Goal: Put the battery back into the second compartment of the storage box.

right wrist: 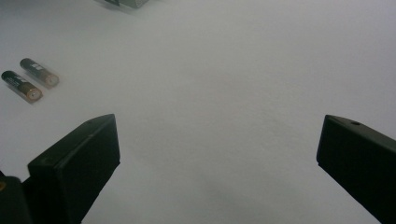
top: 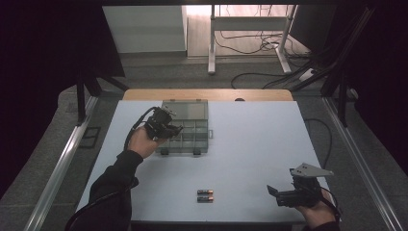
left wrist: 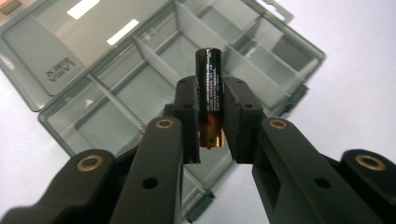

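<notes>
The left gripper pinches a black-and-gold battery above the clear grey plastic box near the tabletop's far edge; next, lower it into a slot; the right gripper waits open.

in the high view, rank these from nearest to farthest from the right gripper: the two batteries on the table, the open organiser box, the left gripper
1. Two batteries, on the table's near edge, to the left of the right gripper.
2. Open organiser box, far-left part of the table.
3. Left gripper, over the box's left side, holding a battery; too close to the box to rank firmly.

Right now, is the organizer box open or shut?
Open: the organizer box has its lid folded back flat, and its divided compartments lie exposed under the left gripper.
</notes>
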`<state>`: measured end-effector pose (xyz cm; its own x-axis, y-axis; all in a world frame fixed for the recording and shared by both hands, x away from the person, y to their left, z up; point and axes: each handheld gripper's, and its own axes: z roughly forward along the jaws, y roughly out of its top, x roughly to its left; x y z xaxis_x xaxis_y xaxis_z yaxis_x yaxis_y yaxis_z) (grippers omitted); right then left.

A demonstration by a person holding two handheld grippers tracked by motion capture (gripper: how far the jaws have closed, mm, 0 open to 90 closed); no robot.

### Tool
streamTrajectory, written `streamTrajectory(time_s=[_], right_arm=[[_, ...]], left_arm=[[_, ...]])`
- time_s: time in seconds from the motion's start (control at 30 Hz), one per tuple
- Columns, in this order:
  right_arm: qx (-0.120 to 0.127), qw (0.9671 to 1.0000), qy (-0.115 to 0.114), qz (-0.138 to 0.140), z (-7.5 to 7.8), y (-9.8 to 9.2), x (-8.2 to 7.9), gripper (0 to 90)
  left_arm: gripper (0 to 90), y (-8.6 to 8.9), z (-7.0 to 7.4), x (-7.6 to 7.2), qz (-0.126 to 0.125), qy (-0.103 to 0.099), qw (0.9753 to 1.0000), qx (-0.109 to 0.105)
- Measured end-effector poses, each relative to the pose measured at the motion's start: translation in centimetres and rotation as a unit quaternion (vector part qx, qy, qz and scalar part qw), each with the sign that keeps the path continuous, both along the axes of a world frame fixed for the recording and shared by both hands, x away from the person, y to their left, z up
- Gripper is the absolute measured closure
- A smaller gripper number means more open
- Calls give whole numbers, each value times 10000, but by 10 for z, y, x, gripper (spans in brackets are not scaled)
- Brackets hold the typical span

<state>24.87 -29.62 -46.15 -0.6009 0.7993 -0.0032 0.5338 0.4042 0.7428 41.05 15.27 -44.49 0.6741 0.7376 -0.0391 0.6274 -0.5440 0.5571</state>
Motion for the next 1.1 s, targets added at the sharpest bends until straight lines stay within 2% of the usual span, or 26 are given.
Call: streamTrajectory(time_s=[0.47, 0.87, 0.9, 0.97, 1.0, 1.03, 1.07, 1.1], right_arm=[[-2, 10000, 24, 26, 0, 0, 0, 0], [6, 10000, 38, 35, 0, 0, 1, 0], [0, 10000, 41, 38, 0, 0, 0, 0], [2, 10000, 38, 38, 0, 0, 0, 0], [3, 10000, 36, 39, 0, 0, 0, 0], [3, 10000, 36, 39, 0, 0, 0, 0], [4, 10000, 36, 37, 0, 0, 0, 0], [6, 10000, 39, 35, 0, 0, 0, 0]], left_arm=[[765, 4, -11, 26, 451, -32, 9990, 55], [751, 1, -28, 43, 666, 104, 9977, 109], [722, 2, -31, 45, 695, 44, 9976, 61], [537, 3, -31, 47, 722, 42, 9974, 1], [484, 4, -31, 47, 737, 0, 9973, 4], [484, 5, -30, 46, 755, -37, 9971, -20], [432, 6, -29, 47, 738, -12, 9972, -76], [336, 7, -28, 46, 738, -72, 9972, -88]])
